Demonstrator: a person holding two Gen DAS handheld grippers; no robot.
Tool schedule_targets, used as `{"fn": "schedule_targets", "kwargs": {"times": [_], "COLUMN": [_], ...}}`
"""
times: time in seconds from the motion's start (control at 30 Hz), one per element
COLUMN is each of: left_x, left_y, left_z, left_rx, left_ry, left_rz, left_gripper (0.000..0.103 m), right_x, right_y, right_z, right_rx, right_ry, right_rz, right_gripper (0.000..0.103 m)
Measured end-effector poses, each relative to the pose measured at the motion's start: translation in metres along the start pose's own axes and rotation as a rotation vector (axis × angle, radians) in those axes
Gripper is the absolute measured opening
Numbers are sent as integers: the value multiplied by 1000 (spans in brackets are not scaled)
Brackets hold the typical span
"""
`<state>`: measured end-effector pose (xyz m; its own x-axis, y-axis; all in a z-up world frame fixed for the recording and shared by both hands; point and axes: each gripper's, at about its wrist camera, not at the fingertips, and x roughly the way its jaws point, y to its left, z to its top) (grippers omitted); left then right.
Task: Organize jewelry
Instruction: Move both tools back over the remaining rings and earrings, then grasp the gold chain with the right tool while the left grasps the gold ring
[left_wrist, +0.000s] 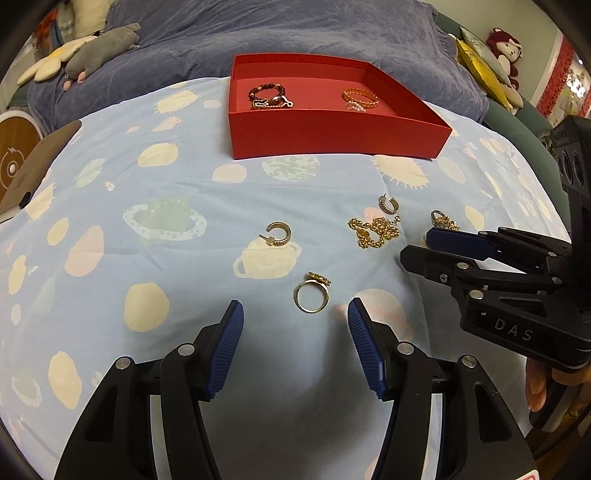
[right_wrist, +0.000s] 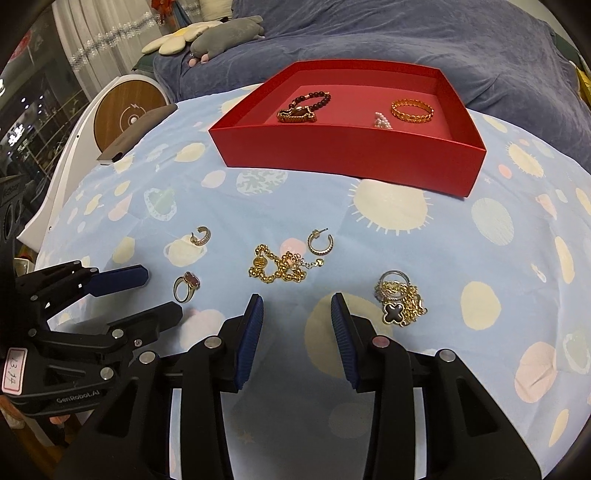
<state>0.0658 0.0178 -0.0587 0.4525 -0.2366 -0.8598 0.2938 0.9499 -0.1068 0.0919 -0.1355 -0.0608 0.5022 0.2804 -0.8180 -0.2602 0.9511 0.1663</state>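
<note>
A red box (left_wrist: 332, 136) (right_wrist: 332, 151) stands on the far side of the cloth and holds a dark bead bracelet (left_wrist: 266, 96) (right_wrist: 306, 105), a gold bangle (left_wrist: 360, 96) (right_wrist: 412, 109) and a small pearl piece (right_wrist: 382, 121). A gold ring (left_wrist: 312, 297) (right_wrist: 186, 286) lies just ahead of my open, empty left gripper (left_wrist: 295, 314). My right gripper (right_wrist: 297, 306) is open and empty, just short of a gold bead chain (right_wrist: 280, 269) (left_wrist: 375, 230). Two hoop earrings (left_wrist: 279, 234) (right_wrist: 320, 242) and a clover necklace pile (right_wrist: 400, 301) lie loose.
The jewelry lies on a light blue spotted cloth (left_wrist: 147, 258) over a bed with a dark blue blanket (left_wrist: 295, 33). A brown case (right_wrist: 138, 133) and a round wooden speaker (right_wrist: 127, 112) sit at the left edge. Plush toys (left_wrist: 99, 48) lie behind.
</note>
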Motion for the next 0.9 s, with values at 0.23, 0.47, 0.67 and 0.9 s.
{"fn": "schedule_targets", "kwargs": {"times": [0.23, 0.47, 0.67, 0.9], "left_x": [5, 6, 7, 8], "left_y": [2, 6, 6, 4], "left_z": [-1, 0, 0, 3], "left_rx": [11, 8, 18, 16], "left_ry": [-5, -11, -27, -39], "left_rz": [17, 2, -5, -26], "left_gripper": [56, 56, 51, 41], "right_x": [13, 18, 16, -9], "right_y": [5, 20, 18, 10], "right_z": [11, 12, 12, 11], "right_rx": [-20, -87, -79, -35], "right_ry": [-23, -39, -28, -52], "right_rz": [-27, -65, -57, -29], "right_gripper": [38, 28, 6, 5]}}
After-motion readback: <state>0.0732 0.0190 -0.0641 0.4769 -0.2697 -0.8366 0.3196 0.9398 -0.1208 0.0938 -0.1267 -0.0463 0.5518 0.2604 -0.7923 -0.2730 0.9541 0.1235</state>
